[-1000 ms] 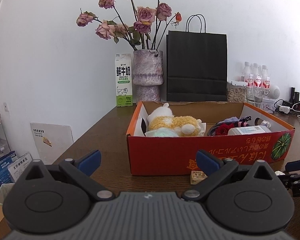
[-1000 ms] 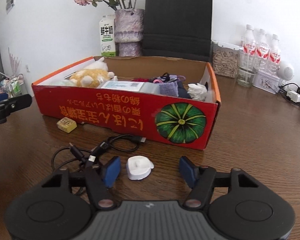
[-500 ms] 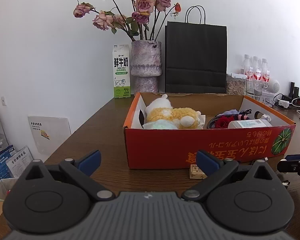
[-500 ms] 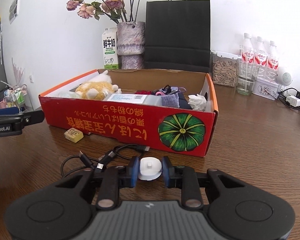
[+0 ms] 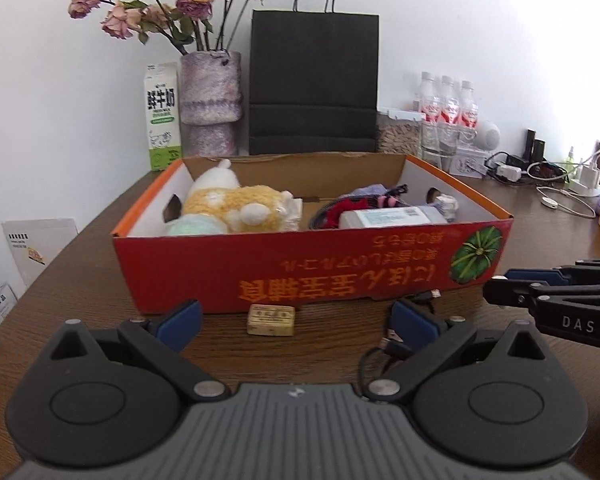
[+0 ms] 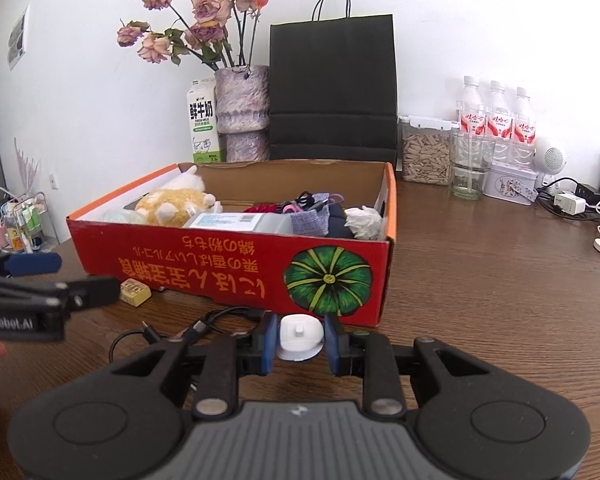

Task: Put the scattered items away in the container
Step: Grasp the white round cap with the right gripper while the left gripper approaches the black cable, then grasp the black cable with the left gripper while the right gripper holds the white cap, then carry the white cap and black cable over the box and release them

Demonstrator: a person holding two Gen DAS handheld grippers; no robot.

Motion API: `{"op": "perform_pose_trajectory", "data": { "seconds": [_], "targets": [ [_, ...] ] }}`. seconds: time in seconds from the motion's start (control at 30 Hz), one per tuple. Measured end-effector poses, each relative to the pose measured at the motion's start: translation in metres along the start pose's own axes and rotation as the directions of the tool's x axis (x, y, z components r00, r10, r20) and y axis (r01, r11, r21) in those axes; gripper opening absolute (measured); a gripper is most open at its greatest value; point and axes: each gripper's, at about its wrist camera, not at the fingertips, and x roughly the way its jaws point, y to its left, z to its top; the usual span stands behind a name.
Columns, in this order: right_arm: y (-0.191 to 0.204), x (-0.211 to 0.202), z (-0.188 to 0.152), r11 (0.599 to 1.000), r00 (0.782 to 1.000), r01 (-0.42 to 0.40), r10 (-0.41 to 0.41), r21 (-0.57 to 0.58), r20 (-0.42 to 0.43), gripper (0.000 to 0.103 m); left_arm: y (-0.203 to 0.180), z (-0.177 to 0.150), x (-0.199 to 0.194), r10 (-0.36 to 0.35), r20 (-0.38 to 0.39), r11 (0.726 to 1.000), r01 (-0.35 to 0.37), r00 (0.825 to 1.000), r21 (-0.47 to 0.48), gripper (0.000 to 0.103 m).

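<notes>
A red cardboard box (image 5: 332, 268) (image 6: 228, 268) sits on the wooden table and holds a plush toy (image 5: 236, 204), a white pack (image 5: 388, 216) and cloth items. My right gripper (image 6: 300, 338) is shut on a small white round hook (image 6: 300, 336), held just above the table in front of the box. My left gripper (image 5: 296, 320) is open and empty, low over the table, with a small yellow block (image 5: 271, 320) between its fingers and the box. A black cable (image 6: 180, 328) (image 5: 396, 340) lies on the table before the box.
Behind the box stand a milk carton (image 5: 163, 116), a vase of dried roses (image 5: 210, 100) and a black paper bag (image 5: 314, 84). Water bottles (image 6: 496, 124), a jar (image 6: 426, 152), a tin and chargers with cords (image 5: 556, 184) crowd the back right.
My right gripper closed on the white hook and lifted it off the table. My left gripper moved right and lower, bringing the yellow block between its fingers.
</notes>
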Motion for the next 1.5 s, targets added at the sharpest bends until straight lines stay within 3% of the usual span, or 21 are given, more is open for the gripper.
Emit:
{"op": "perform_pose_trajectory", "data": {
  "seconds": [0.3, 0.6, 0.63, 0.8, 0.87, 1.03, 1.07, 1.5],
  "targets": [
    [-0.019, -0.009, -0.002, 1.000, 1.000, 0.007, -0.007, -0.001, 0.012, 0.024, -0.041, 0.004, 0.016, -0.055, -0.138, 0.998, 0.051, 0.989, -0.032, 0.103],
    [-0.015, -0.020, -0.006, 0.999, 0.999, -0.029, 0.030, -0.034, 0.042, 0.024, -0.052, -0.007, 0.029, 0.019, -0.252, 0.999, -0.028, 0.968, -0.031, 0.101],
    [-0.014, -0.021, -0.006, 0.999, 0.998, -0.032, 0.034, -0.037, 0.046, 0.024, -0.052, -0.009, 0.027, 0.023, -0.239, 0.999, -0.031, 0.971, -0.030, 0.099],
    [-0.013, -0.024, -0.007, 0.998, 0.997, -0.047, 0.050, -0.049, 0.052, 0.024, -0.052, -0.009, 0.016, 0.035, -0.208, 0.999, -0.041, 0.977, -0.022, 0.050],
    [-0.012, -0.025, -0.007, 0.998, 0.997, -0.049, 0.051, -0.051, 0.052, 0.024, -0.051, -0.009, 0.013, 0.030, -0.205, 0.999, -0.035, 0.978, -0.024, 0.040],
    [-0.012, -0.025, -0.007, 0.997, 0.997, -0.051, 0.054, -0.050, 0.053, 0.024, -0.049, -0.012, 0.006, 0.010, -0.184, 0.999, -0.016, 0.983, -0.033, 0.030],
    [-0.012, -0.025, -0.007, 0.997, 0.997, -0.052, 0.054, -0.051, 0.053, 0.024, -0.048, -0.012, 0.005, 0.003, -0.181, 0.999, -0.010, 0.984, -0.036, 0.019],
    [-0.008, -0.027, -0.011, 0.997, 0.996, -0.037, 0.042, -0.063, 0.074, 0.024, -0.032, -0.009, -0.019, -0.045, -0.080, 0.998, 0.041, 0.996, -0.057, 0.013]
  ]
}}
